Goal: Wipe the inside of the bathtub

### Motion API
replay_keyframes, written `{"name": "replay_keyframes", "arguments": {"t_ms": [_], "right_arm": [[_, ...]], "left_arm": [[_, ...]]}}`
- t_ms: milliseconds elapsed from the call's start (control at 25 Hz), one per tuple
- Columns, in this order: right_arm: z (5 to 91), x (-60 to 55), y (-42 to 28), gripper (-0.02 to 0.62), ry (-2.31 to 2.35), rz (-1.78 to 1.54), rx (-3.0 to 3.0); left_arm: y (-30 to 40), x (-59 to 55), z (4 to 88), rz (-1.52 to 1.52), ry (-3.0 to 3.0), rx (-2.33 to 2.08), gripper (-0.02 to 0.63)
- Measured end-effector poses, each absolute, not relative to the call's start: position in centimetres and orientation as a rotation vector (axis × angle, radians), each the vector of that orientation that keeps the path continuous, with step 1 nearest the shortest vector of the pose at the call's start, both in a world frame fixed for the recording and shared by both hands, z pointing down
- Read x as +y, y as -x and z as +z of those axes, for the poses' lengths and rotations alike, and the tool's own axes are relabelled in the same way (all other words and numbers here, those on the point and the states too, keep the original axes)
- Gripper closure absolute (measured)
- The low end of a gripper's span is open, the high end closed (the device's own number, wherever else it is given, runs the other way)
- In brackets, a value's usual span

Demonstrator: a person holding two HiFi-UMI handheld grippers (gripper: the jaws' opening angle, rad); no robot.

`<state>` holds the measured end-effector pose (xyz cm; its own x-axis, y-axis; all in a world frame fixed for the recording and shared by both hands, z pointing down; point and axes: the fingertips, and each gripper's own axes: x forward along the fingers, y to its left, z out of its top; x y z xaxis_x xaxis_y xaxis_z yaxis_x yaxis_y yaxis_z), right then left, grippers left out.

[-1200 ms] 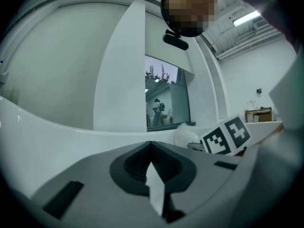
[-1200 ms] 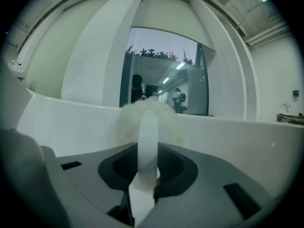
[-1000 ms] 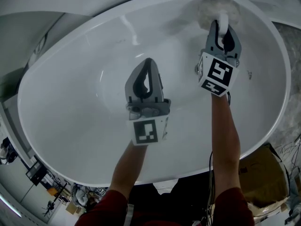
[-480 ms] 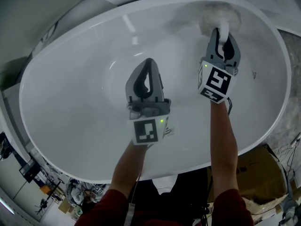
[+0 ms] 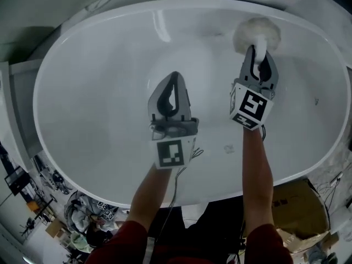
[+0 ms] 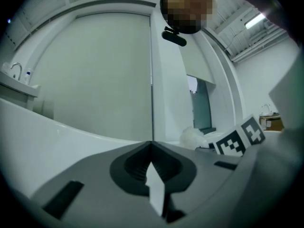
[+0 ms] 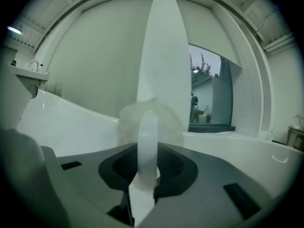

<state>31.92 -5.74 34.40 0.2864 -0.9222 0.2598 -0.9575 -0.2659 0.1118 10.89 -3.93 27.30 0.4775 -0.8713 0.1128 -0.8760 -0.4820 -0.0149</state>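
The right claw (image 5: 258,49) is clenched on the flat white handle (image 7: 147,141) of a fluffy round scrubber (image 5: 256,31). In the right gripper view the handle stands edge-on between the two jaws, with the pale pad (image 7: 127,122) just past their tips. Gripping the handle close to the pad probably lets the push go straight into the pad rather than bending the handle. The pad rests against the inner wall of the bathtub (image 5: 93,98), just under its far rim and toward its right end, so the wiping seems to be working the upper band of that far wall. The arm is stretched well forward to reach it, which fits the person leaning over the near rim. The left claw (image 5: 172,77) is clenched too, but on nothing: in the left gripper view its jaws (image 6: 151,145) meet at the tips and only the tub's white wall (image 6: 61,134) lies beyond. It hangs over the middle of the basin, apart from the surface as far as I can tell, and looks parked there out of the scrubber's way. Most of the near wall and the left end have no tool on them now, and whether they are already wiped cannot be told. A cardboard box (image 5: 300,202) sits on the floor outside the near rim, at the right.
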Motion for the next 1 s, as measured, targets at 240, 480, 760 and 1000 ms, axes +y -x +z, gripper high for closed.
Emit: {"name": "replay_keyframes", "arguments": {"t_ms": [240, 480, 760, 1000], "right_arm": [[33.9, -9.1, -16.5, 0.502, -2.229, 0.228, -1.844], [36.2, -12.9, -3.7, 0.502, -2.088, 0.234, -1.969], [38.7, -16.1, 5.5, 0.502, -1.979, 0.242, -2.044], [41.2, -18.3, 9.8, 0.502, -1.906, 0.248, -2.089]], "left_arm": [[3.5, -6.3, 26.4, 0.173, -2.584, -1.691, 0.592], [15.1, -9.3, 28.2, 0.194, -2.465, -1.848, 0.592], [22.7, -11.6, 30.5, 0.205, -2.369, -1.927, 0.592], [25.7, -13.1, 32.3, 0.204, -2.31, -1.97, 0.592]]}}
